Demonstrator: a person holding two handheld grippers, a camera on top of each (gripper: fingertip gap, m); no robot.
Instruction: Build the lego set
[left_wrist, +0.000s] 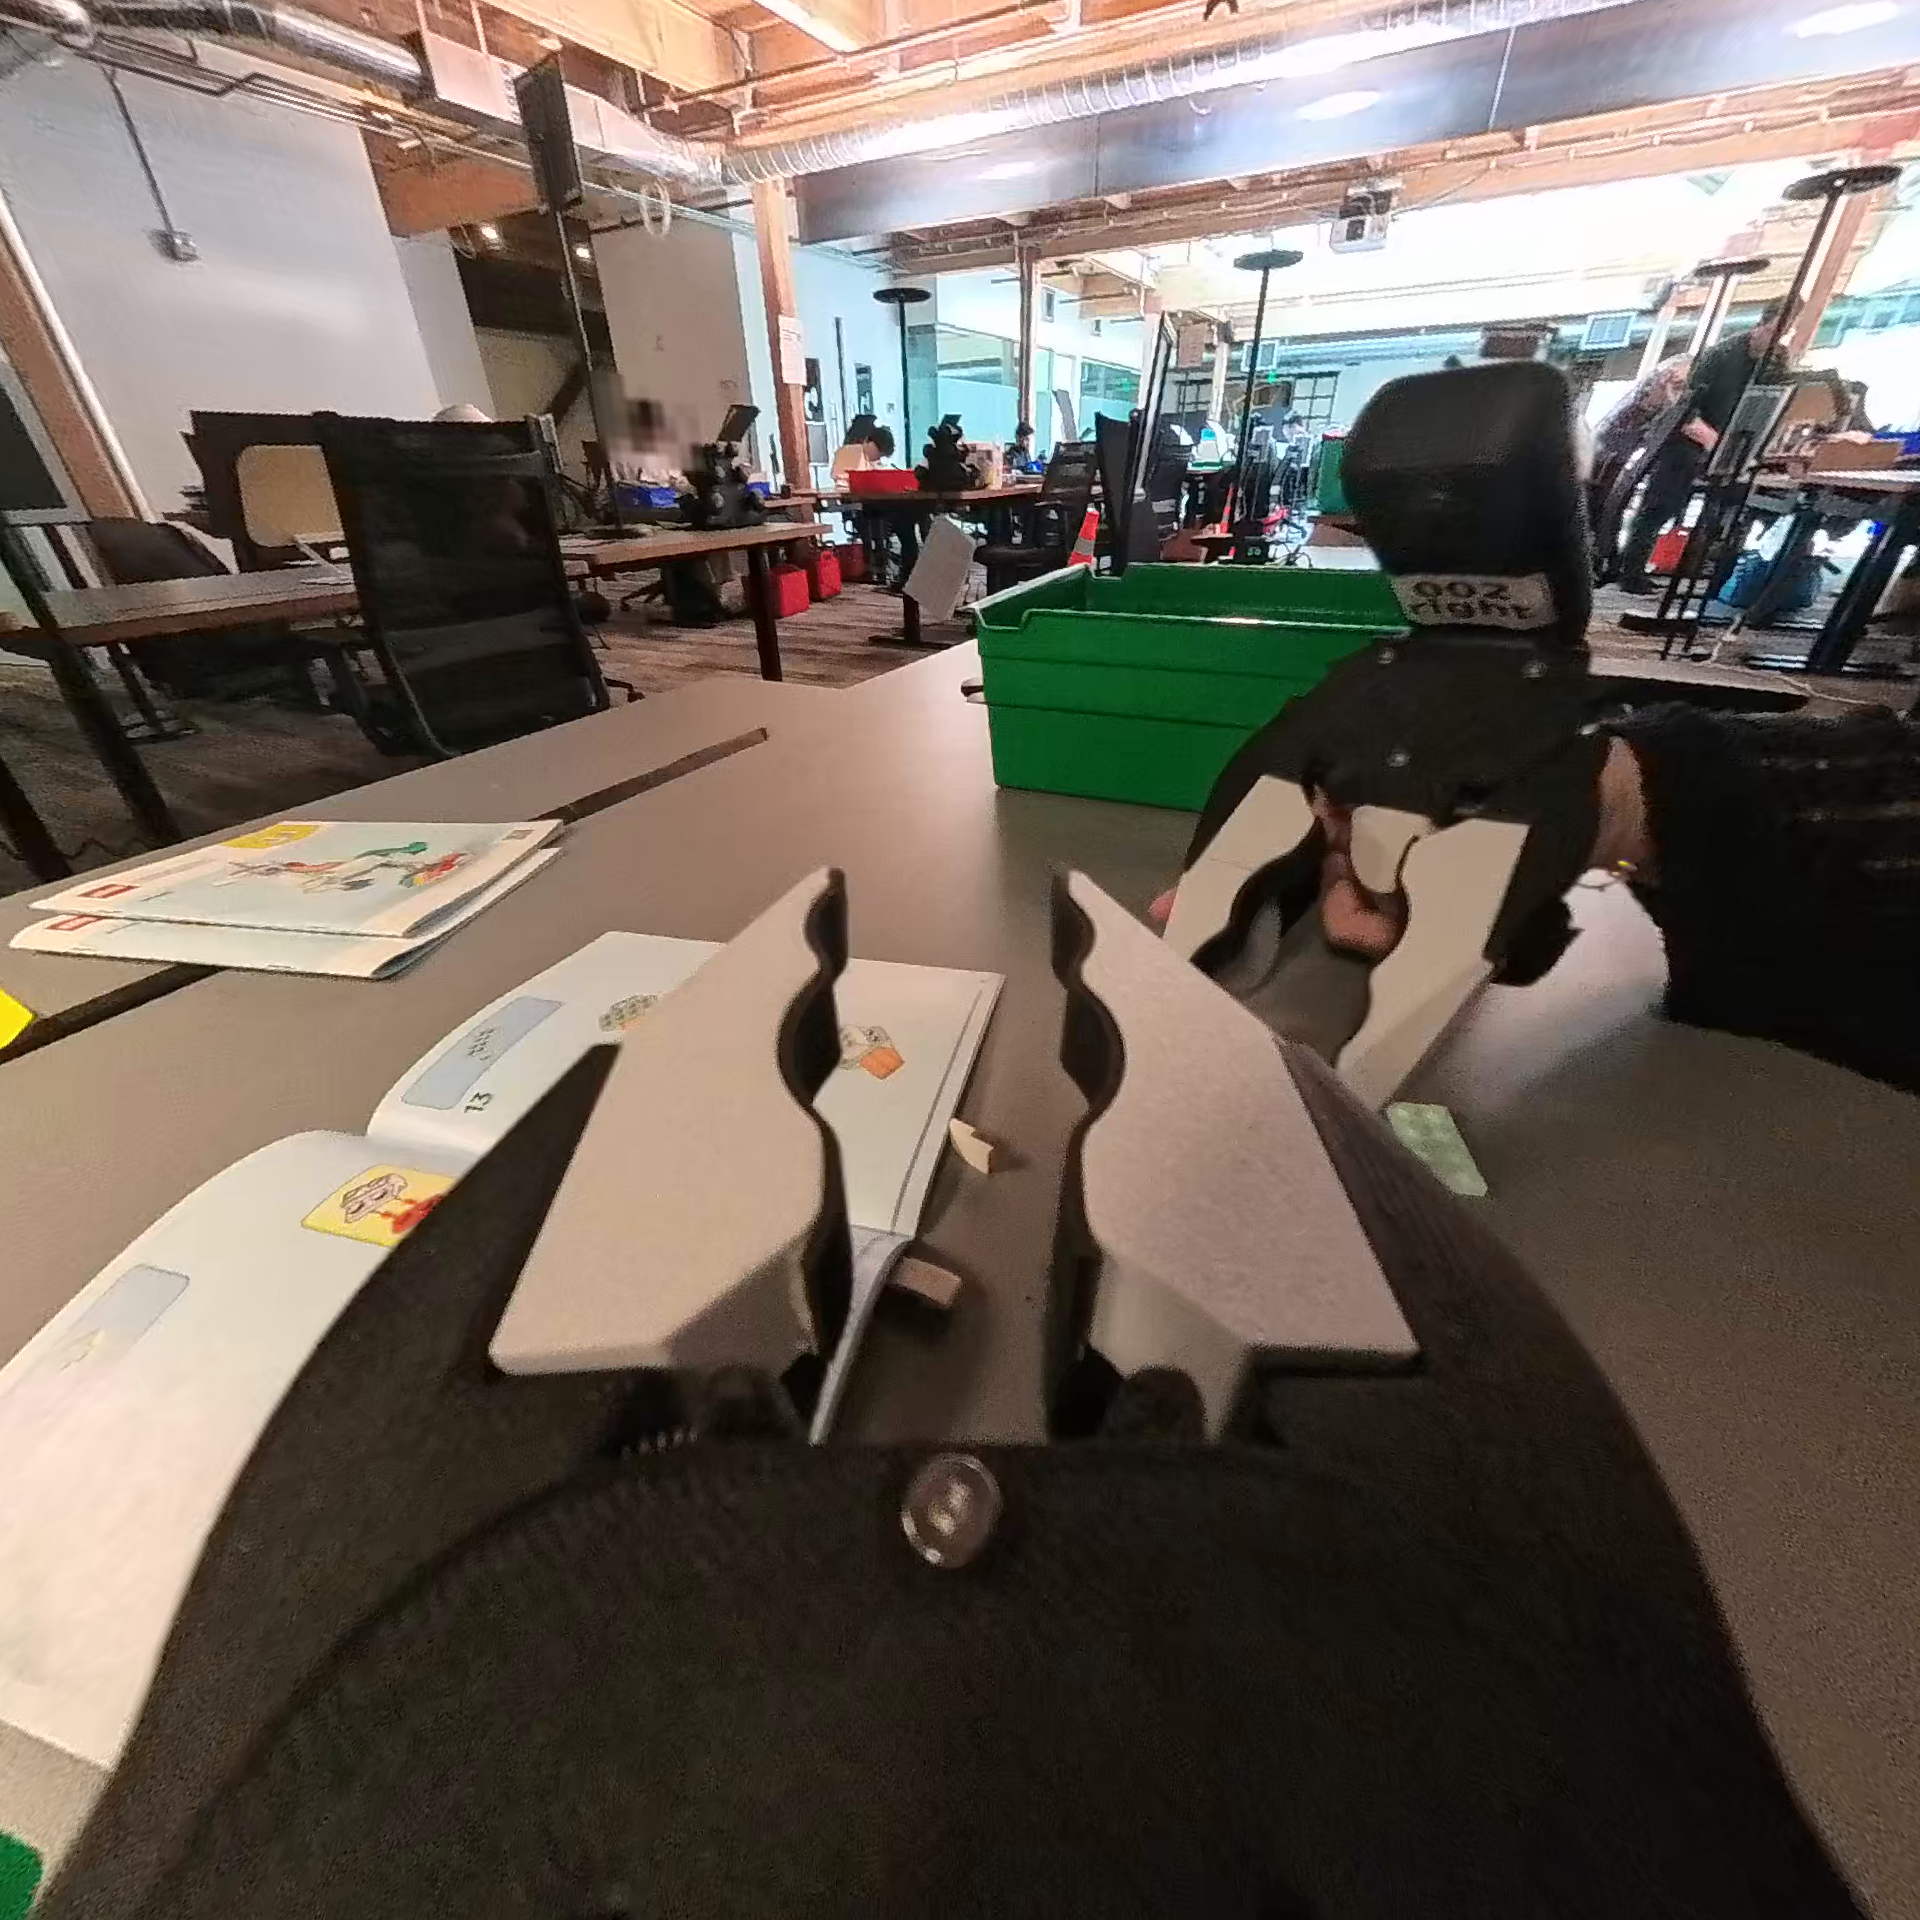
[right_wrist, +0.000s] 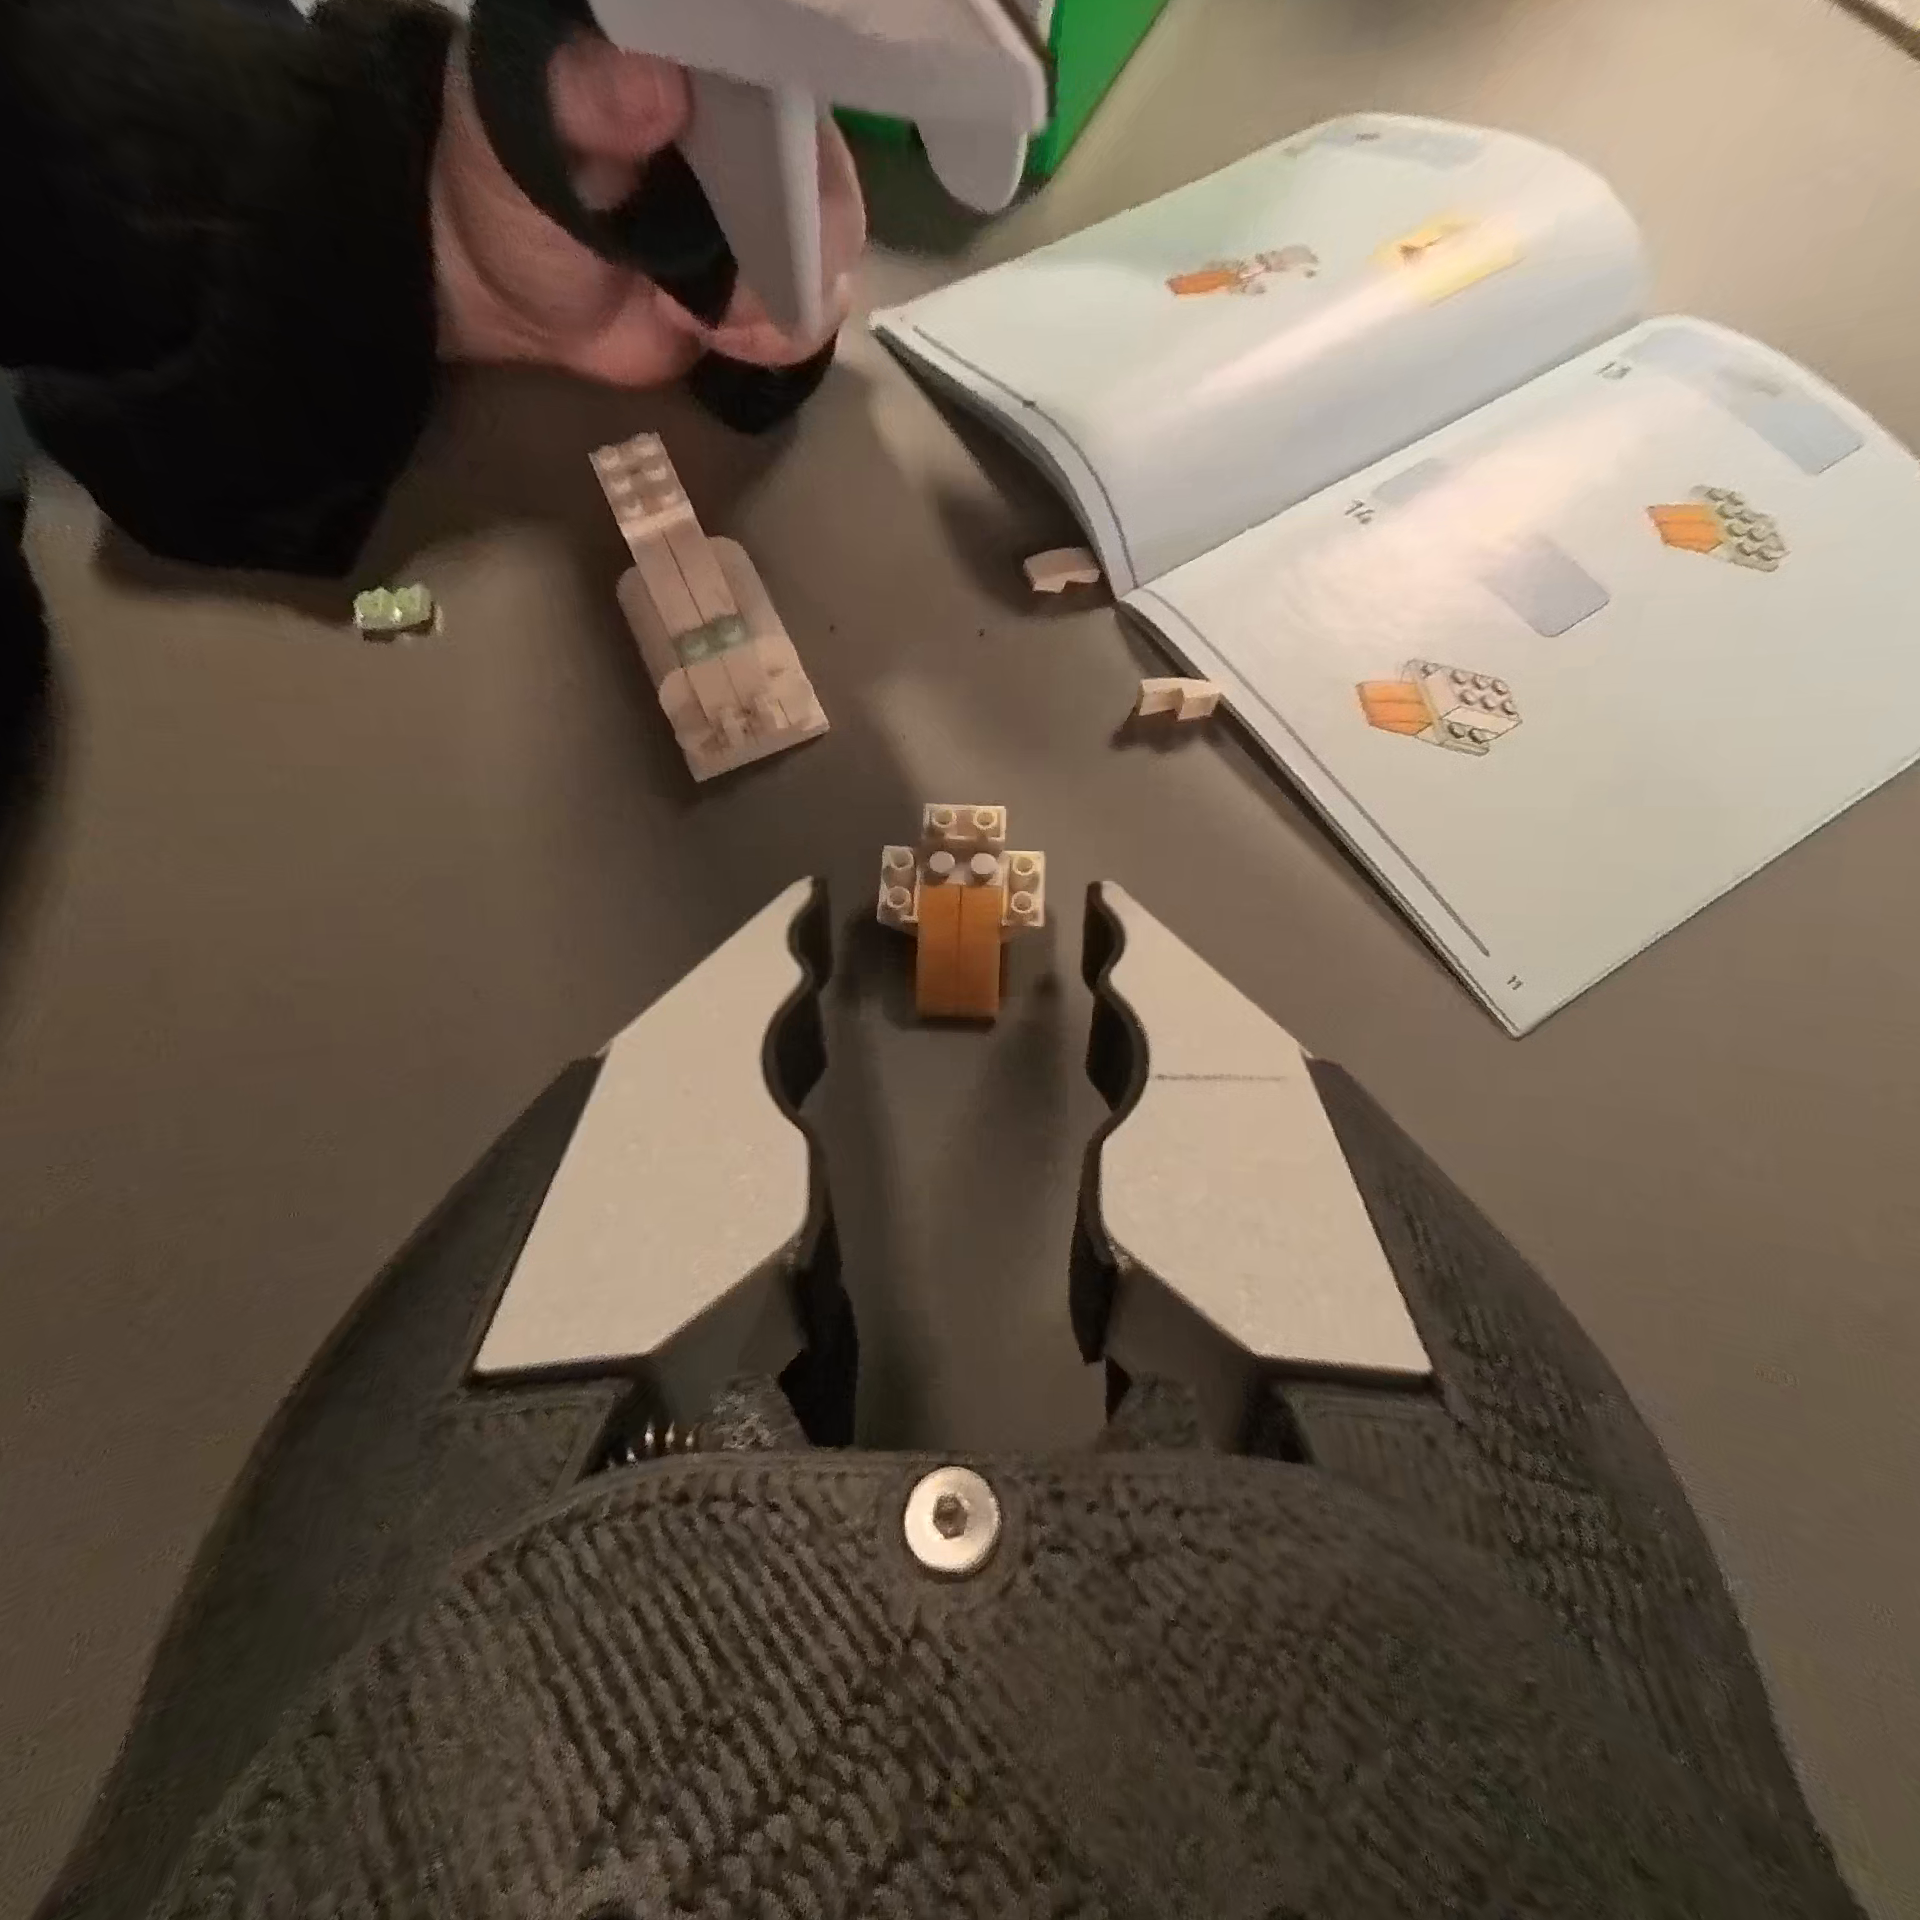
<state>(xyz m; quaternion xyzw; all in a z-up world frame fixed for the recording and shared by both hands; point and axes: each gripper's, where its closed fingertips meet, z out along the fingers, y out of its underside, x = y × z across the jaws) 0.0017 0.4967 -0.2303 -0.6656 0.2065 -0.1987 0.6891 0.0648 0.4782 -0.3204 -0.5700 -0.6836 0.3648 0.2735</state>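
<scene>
My right gripper (right_wrist: 956, 902) is open and low over the grey table (right_wrist: 364, 987). A small orange and white lego assembly (right_wrist: 961, 935) stands between its fingertips, touching neither. A larger white assembly (right_wrist: 707, 634) lies farther ahead to the left, with a pale green piece (right_wrist: 395, 608) left of it. Two tan pieces (right_wrist: 1060, 569) (right_wrist: 1174, 698) lie by the open instruction booklet (right_wrist: 1455, 540). My left gripper (left_wrist: 951, 914) is open and empty above that booklet (left_wrist: 914, 1039). It shows blurred at the top of the right wrist view (right_wrist: 894, 260).
A green bin (left_wrist: 1143, 675) stands at the back of the table. Two closed booklets (left_wrist: 301, 894) lie at the left. A pale green plate (left_wrist: 1439, 1143) lies under the right gripper (left_wrist: 1262, 997). Tan pieces (left_wrist: 977, 1148) lie by the booklet's edge. Chairs and desks stand behind. My hands' fingertips stand some 12 cm from each other. About 12 cm separates my right fingertips from the pale green piece (right_wrist: 395, 608).
</scene>
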